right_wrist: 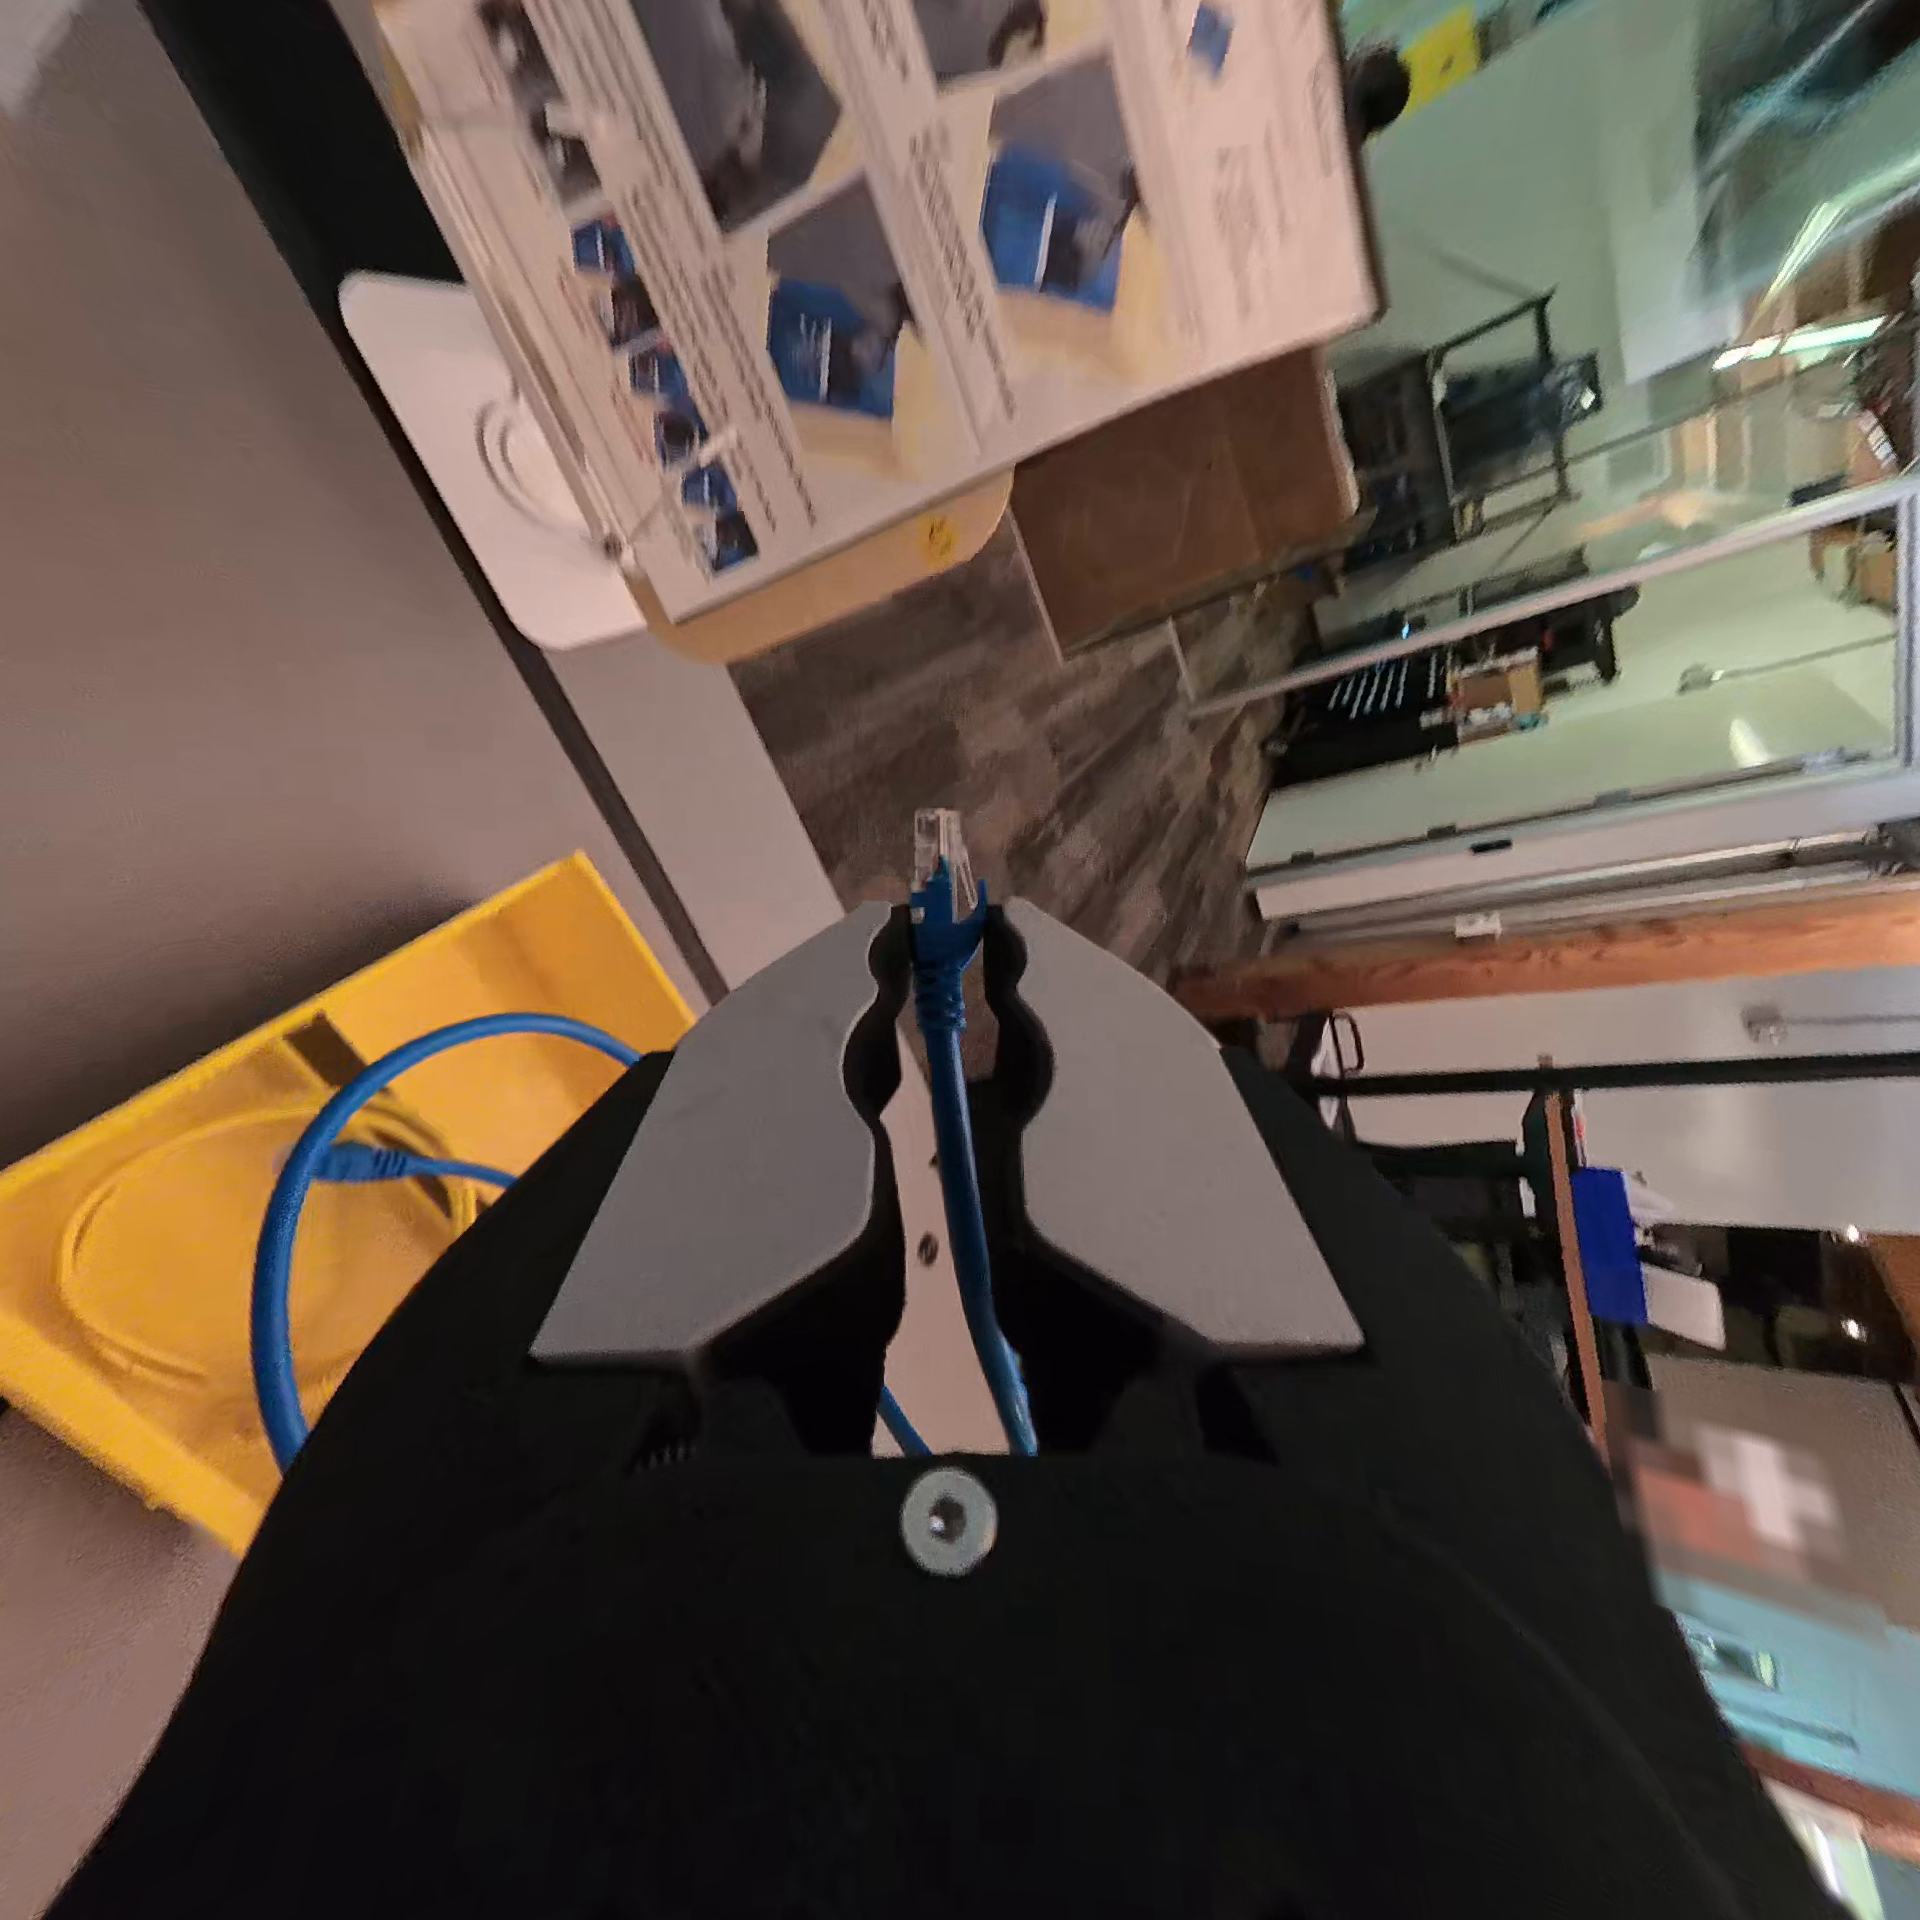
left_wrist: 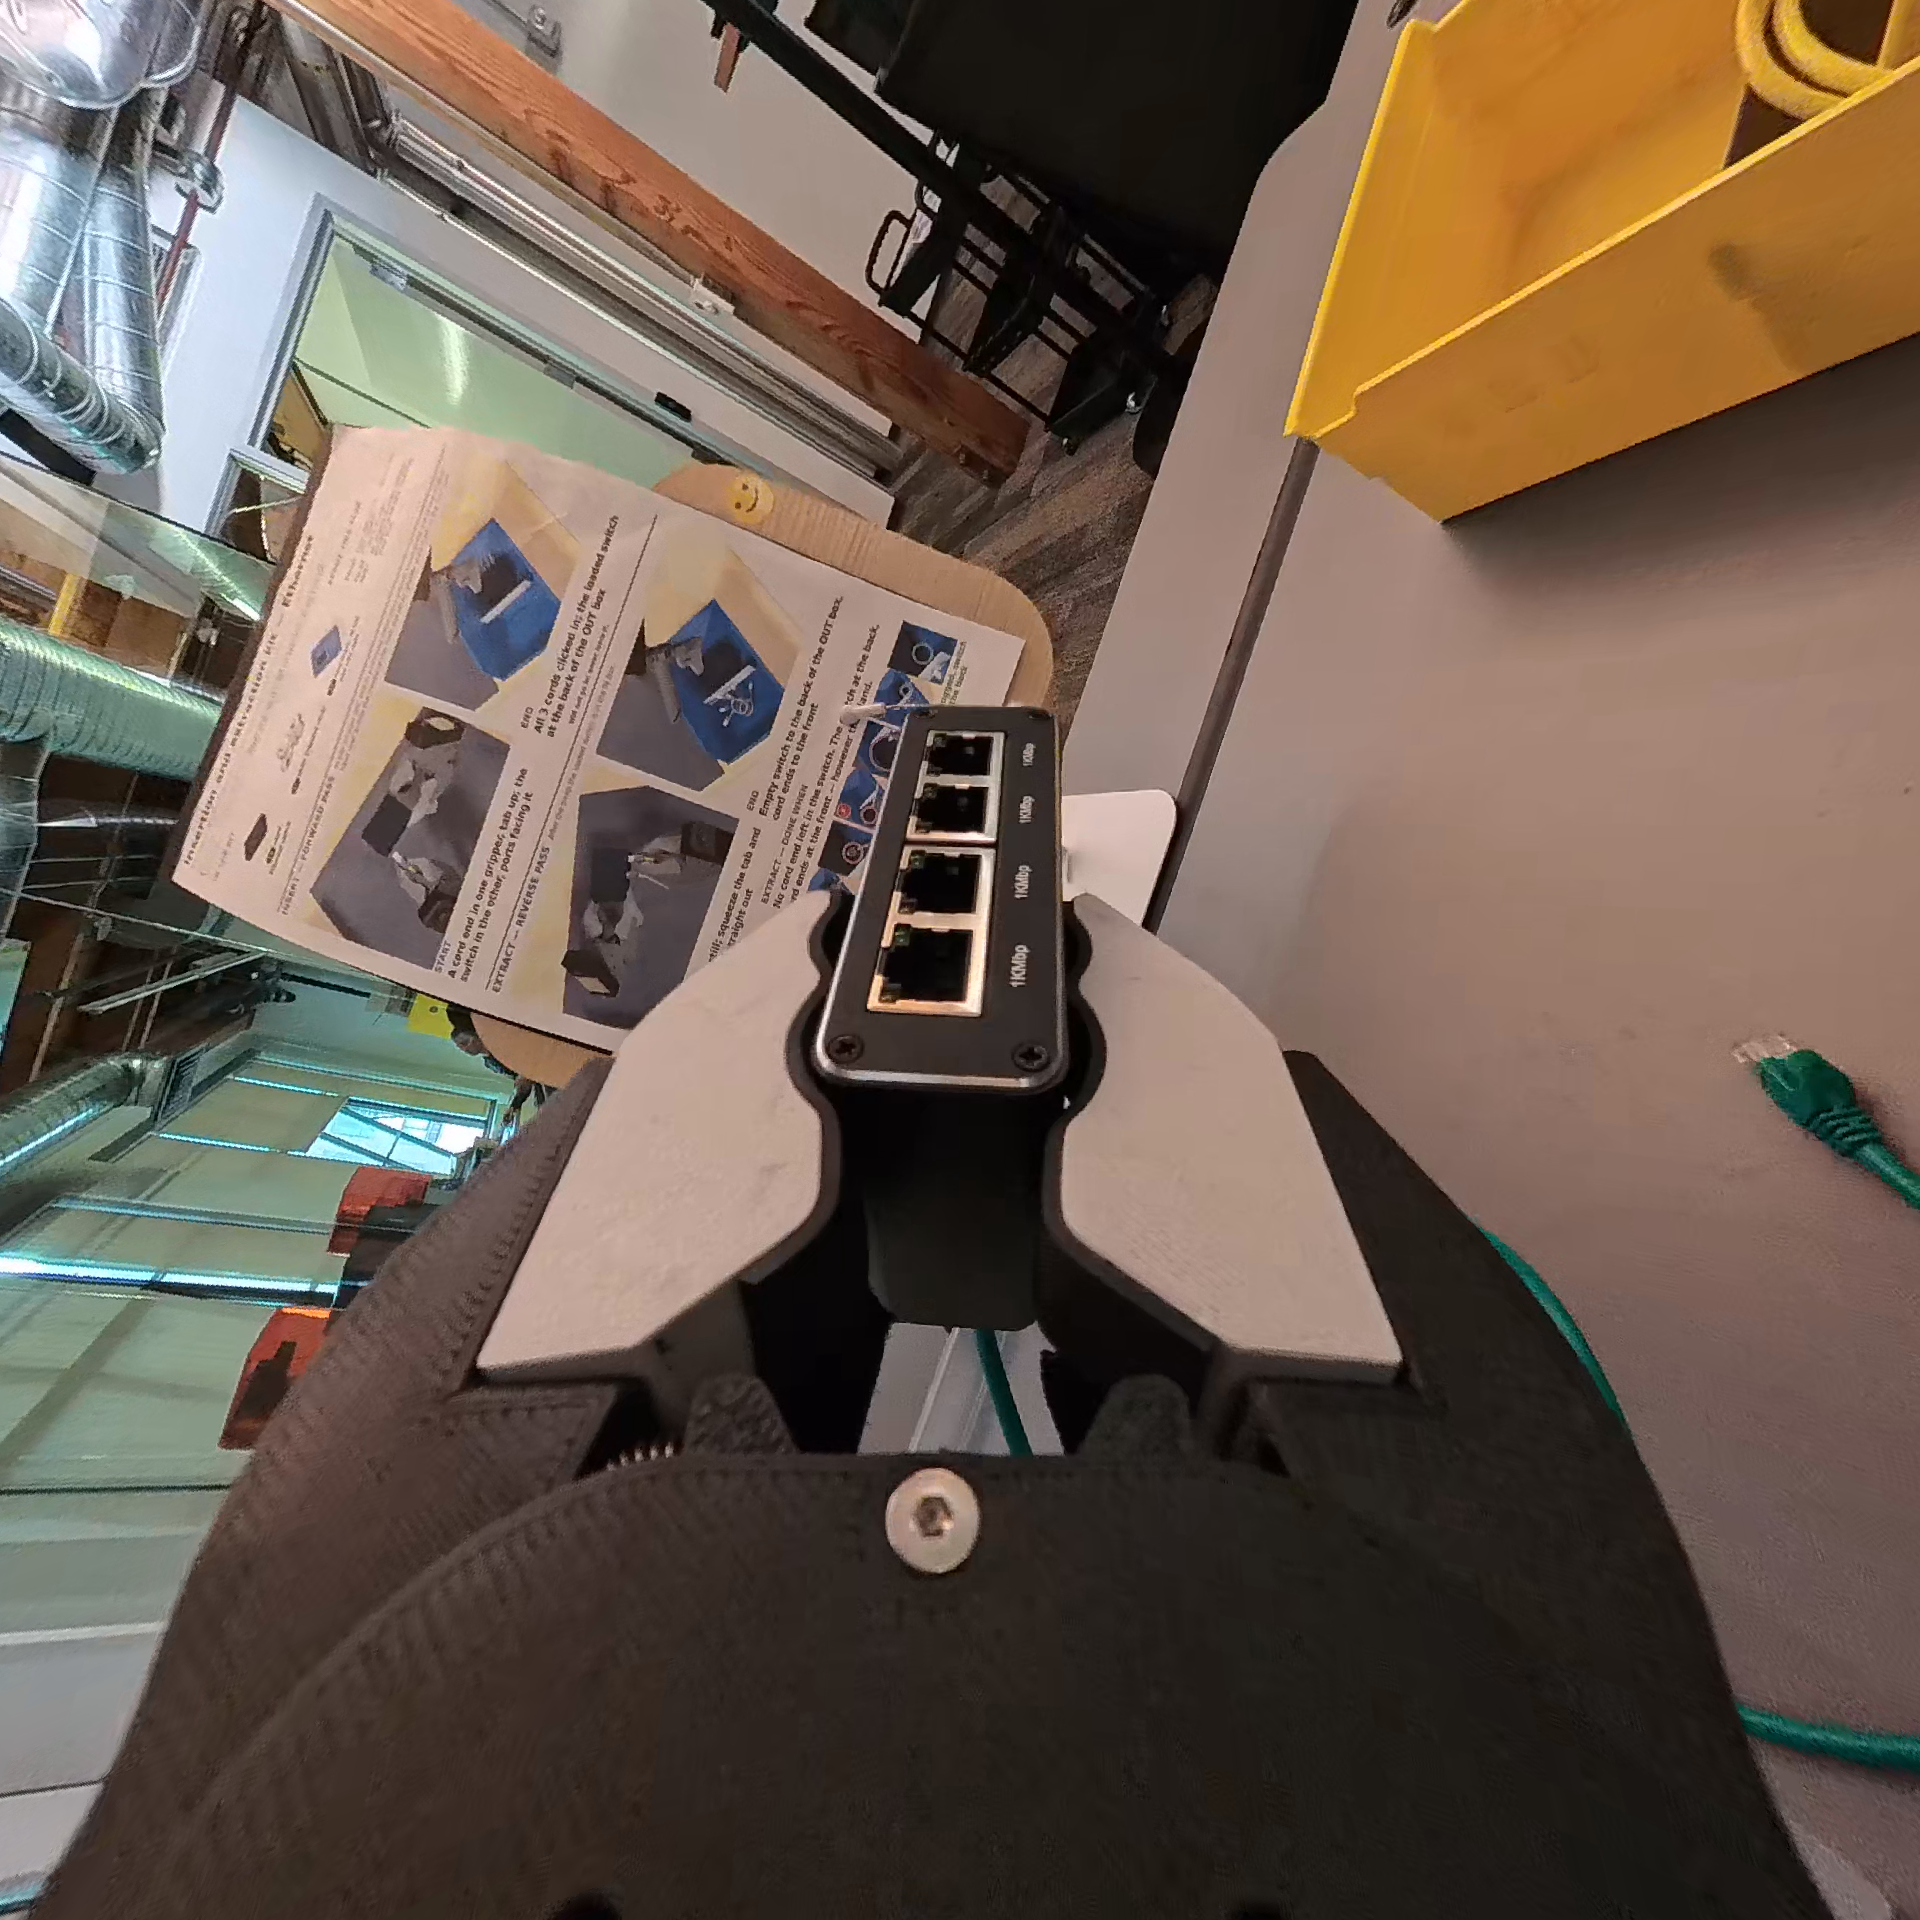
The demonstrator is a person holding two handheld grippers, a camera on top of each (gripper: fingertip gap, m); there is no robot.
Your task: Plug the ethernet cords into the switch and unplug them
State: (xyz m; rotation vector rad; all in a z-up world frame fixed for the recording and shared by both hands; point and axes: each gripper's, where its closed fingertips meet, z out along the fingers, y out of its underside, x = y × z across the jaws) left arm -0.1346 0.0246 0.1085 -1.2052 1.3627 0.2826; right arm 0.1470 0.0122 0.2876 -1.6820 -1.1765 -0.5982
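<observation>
Left gripper (left_wrist: pixel 951 914) clamped on switch (left_wrist: pixel 940 904), ports facing camera, all empty. Right gripper (right_wrist: pixel 943 914) pinching blue cord (right_wrist: pixel 961 1164) behind plug (right_wrist: pixel 940 844), plug jutting past fingertips. Green cord (left_wrist: pixel 1818 1107) on table (left_wrist: pixel 1610 831).

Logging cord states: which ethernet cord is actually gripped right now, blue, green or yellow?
The blue cord: the right gripper pinches it just behind its clear plug. The green cord lies loose on the table; the yellow cord sits coiled in the yellow bin.

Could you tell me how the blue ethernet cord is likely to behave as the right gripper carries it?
The blue ethernet cord is probably floppy: behind the right gripper it sags in a loop. The short end past the fingertips likely stays straight. Its clear plug looks light, its latch perhaps fragile.
</observation>
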